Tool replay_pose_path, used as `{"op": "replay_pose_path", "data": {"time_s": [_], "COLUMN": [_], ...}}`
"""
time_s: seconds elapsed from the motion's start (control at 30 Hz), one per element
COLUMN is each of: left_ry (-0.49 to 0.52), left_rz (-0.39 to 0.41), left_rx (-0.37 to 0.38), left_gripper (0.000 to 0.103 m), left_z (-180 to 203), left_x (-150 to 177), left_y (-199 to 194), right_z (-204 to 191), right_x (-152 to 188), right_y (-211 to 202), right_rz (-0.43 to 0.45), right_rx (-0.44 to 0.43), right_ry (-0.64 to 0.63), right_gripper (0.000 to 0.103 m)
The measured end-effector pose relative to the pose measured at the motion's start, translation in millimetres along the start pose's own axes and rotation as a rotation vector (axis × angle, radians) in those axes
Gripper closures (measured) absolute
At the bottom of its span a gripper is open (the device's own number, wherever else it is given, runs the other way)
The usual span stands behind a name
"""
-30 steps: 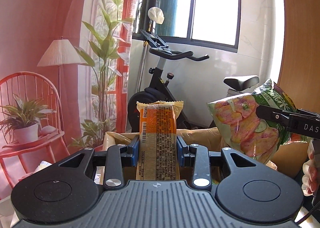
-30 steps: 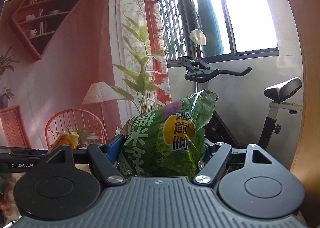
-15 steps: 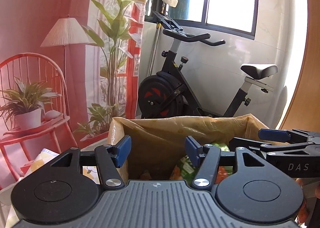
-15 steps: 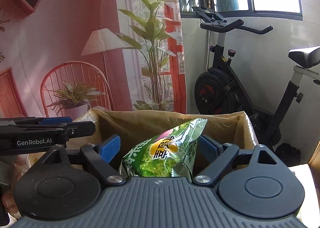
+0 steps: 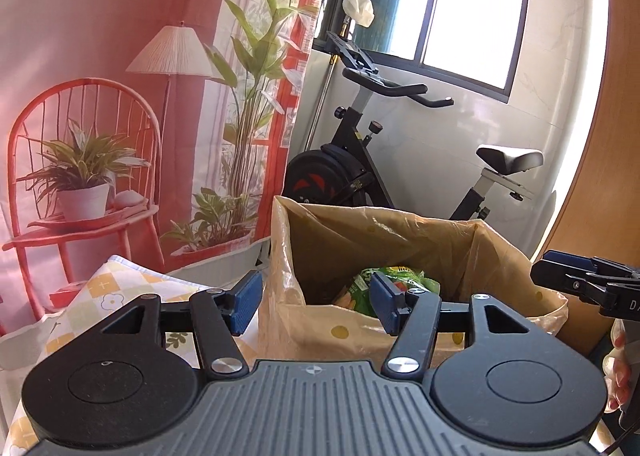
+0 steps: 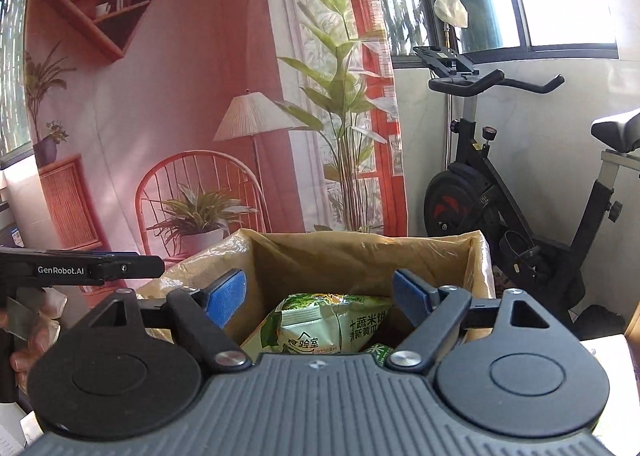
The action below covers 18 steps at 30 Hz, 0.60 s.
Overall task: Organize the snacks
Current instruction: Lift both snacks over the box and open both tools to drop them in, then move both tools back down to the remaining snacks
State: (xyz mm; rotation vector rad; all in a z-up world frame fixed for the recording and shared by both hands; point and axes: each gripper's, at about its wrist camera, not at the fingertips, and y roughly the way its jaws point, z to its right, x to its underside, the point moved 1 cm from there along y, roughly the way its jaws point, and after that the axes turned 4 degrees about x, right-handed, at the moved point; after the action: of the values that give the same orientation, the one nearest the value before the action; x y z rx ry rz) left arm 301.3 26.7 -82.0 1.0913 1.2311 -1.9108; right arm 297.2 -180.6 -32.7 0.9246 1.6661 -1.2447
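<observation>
A cardboard box lined with a clear plastic bag (image 5: 424,232) (image 6: 360,252) stands in front of both grippers. A green snack bag (image 6: 332,324) lies inside it; it also shows in the left wrist view (image 5: 394,280). My left gripper (image 5: 314,302) is open and empty, just above the box's near left edge. My right gripper (image 6: 320,298) is open and empty over the box, above the green bag. The right gripper shows at the right edge of the left wrist view (image 5: 588,284), and the left gripper at the left of the right wrist view (image 6: 84,268).
A yellow-checked tablecloth (image 5: 100,296) covers the table left of the box. An exercise bike (image 5: 360,160) stands behind the box by the window. A printed backdrop with a red chair and plants (image 6: 192,208) hangs at the back left.
My left gripper let go of the orange snack pack and my right gripper let go of the green bag, both into the box. Both grippers have opened and pulled back.
</observation>
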Motion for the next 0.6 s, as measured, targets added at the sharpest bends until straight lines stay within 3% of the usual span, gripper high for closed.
{"op": "replay_pose_path", "data": {"time_s": [0.17,0.3,0.6], "left_ry": [-0.072,-0.156,-0.175], "left_rz": [-0.014,-0.032,-0.123], "left_rx": [-0.074,-0.084,-0.099], "left_gripper": [0.042,0.042,0.043], "left_z": [-12,-13,2], "left_x": [41,73,120], "left_y": [-28,-39,-35], "right_z": [21,55,100], "right_x": [21,52,148], "right_y": [-30,-44,-2], "right_rz": [0.011,0.0,-0.314], "right_rx": [-0.016,0.029,0.133], "right_ry": [-0.018,0.023,0.066], "right_gripper": [0.027,0.027,0.03]}}
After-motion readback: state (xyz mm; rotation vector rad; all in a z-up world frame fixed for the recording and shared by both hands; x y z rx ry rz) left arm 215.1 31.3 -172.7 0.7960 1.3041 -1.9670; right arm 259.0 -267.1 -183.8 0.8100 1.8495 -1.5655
